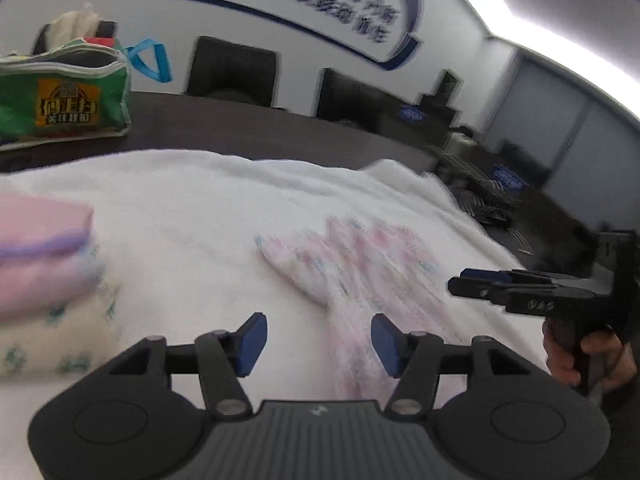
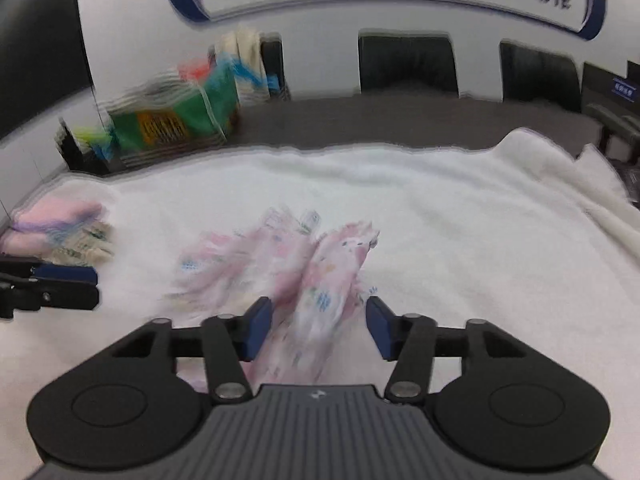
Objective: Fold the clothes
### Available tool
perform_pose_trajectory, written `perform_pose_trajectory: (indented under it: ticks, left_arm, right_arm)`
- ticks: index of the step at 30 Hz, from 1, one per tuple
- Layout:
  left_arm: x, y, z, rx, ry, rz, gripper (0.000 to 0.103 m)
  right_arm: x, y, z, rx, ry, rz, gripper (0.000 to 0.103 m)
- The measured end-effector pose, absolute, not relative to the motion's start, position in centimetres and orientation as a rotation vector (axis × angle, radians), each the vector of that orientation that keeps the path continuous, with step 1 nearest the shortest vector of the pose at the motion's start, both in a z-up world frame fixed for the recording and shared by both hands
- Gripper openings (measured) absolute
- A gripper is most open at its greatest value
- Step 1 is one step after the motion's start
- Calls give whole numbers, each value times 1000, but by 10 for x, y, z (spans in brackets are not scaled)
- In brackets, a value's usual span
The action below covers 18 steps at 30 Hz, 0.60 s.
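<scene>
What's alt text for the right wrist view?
Open right tongs hover over a pink patterned garment lying on a white blanket, cloth between the pads but not pinched. The left tongs enter at the left edge, near a stack of folded clothes. Behind, a green bag sits on a dark table.

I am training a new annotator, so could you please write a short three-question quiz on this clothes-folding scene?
1. True or false: the left gripper is shut on the pink floral-print cotton garment.
2. What does the garment lie on? A) white fluffy blanket B) bare dark table C) black chair
3. Fill in: the stack of folded pink clothes sits to the ___ in both views.

Key: 1 false, it is open, as is the right gripper; 2 A, the white fluffy blanket; 3 left.
</scene>
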<state>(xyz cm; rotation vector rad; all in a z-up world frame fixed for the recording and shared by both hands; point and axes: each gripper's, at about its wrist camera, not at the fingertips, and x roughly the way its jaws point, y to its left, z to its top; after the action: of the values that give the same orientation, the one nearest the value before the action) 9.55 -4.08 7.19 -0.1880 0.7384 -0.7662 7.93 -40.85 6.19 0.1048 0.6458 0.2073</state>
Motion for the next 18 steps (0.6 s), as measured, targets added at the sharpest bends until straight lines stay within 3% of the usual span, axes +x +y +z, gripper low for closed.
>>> perform_pose_trajectory:
  ticks: [4,8,11,12,13,15,16,17,18]
  left_arm:
    - [31,-16,54,-228,780,-898,62]
    - [-8,-47,43,-145,705,-907,68]
    - [-12,-74,34,-69,709,-870,57]
    - [-12,-81,30,-55,733,-869,41]
    - [-12,-86,26,-39,751,-863,27]
    - [-9,-88,18,-40,771,-860,18]
    - [-8,-87,16,-57,780,-871,9]
    - [-10,-86,15,-64,787,-879,7]
    - [-14,-84,15,-68,793,-886,5]
  right_arm:
    - [-20,-406,60,131,570,399,55]
    - [-79,-387,42,137,540,472,63]
    - [-94,-379,26,166,540,455,63]
    - [-91,-377,21,170,549,462,62]
    - [-89,-375,15,170,561,470,59]
    - [-78,-370,5,155,572,460,39]
    - [-71,-366,1,158,593,445,18]
    - [-69,-366,-4,169,619,441,7]
    - [-66,-363,-6,178,634,449,6]
